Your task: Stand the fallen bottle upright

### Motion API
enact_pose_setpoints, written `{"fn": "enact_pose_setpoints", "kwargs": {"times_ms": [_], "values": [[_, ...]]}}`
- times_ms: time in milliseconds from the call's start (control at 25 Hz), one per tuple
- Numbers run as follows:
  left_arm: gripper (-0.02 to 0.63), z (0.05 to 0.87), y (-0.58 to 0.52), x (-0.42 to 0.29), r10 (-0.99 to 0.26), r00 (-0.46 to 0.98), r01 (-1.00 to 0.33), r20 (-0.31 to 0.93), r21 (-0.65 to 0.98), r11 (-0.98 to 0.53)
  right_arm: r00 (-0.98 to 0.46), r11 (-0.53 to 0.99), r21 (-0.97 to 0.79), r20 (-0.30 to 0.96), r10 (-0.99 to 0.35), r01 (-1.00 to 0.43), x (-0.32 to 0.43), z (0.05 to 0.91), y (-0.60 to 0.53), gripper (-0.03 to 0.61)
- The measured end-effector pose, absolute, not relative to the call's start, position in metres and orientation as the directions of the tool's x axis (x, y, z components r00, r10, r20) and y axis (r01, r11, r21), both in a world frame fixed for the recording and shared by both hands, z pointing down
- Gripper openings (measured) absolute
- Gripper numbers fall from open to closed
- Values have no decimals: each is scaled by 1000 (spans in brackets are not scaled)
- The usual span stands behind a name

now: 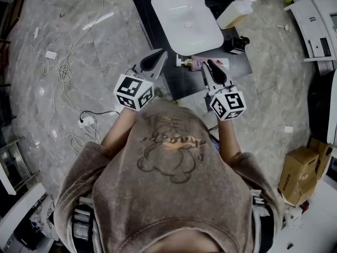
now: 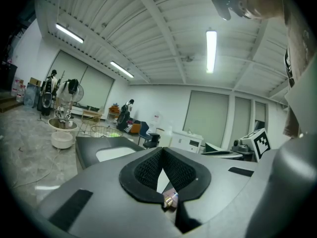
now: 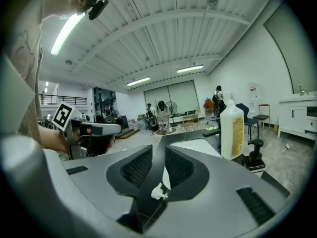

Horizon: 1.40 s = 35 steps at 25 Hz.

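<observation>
The bottle [image 1: 201,62] lies on its side on the dark counter [image 1: 174,82], near both grippers' tips. The left gripper [image 1: 162,54] has its jaws together; the right gripper [image 1: 210,65] has them slightly apart.

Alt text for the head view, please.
From above, a person holds the left gripper and right gripper at a dark table, where a small pink bottle lies on its side near a white basin. A cream bottle and a black pump bottle stand beside the basin.

The person wears a brown bear-print shirt [image 1: 174,194]; grey tongs [image 1: 162,54] carry black-and-white cubes [image 1: 134,92].
</observation>
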<state>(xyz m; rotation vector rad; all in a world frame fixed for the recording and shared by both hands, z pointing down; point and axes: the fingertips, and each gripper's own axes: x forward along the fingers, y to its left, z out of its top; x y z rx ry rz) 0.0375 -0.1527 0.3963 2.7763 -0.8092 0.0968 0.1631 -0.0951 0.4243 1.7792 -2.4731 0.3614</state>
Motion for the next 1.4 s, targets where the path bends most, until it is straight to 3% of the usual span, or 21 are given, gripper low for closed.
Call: {"fn": "enact_pose_setpoints", "kwargs": {"times_ms": [120, 280, 360, 600, 1400], "values": [[18, 399, -155, 35, -518, 845, -535, 134, 223, -815, -367, 345, -136, 208, -907, -929, 157, 426, -98, 78], [18, 399, -159, 31, -520, 844, -536, 132, 230, -812, -447, 433, -113, 270, -853, -894, 145, 434, -102, 146], [18, 398, -161, 29, -524, 842, -539, 129, 232, -810, -490, 482, -110, 321, -810, -869, 138, 445, -105, 211], [18, 399, -164, 21, -537, 834, -552, 129, 230, -802, -543, 586, -62, 464, -700, -808, 128, 481, -115, 280], [18, 408, -179, -6, -612, 777, -628, 146, 250, -737, -493, 885, 74, 808, -323, -459, 99, 589, -142, 307]]}}
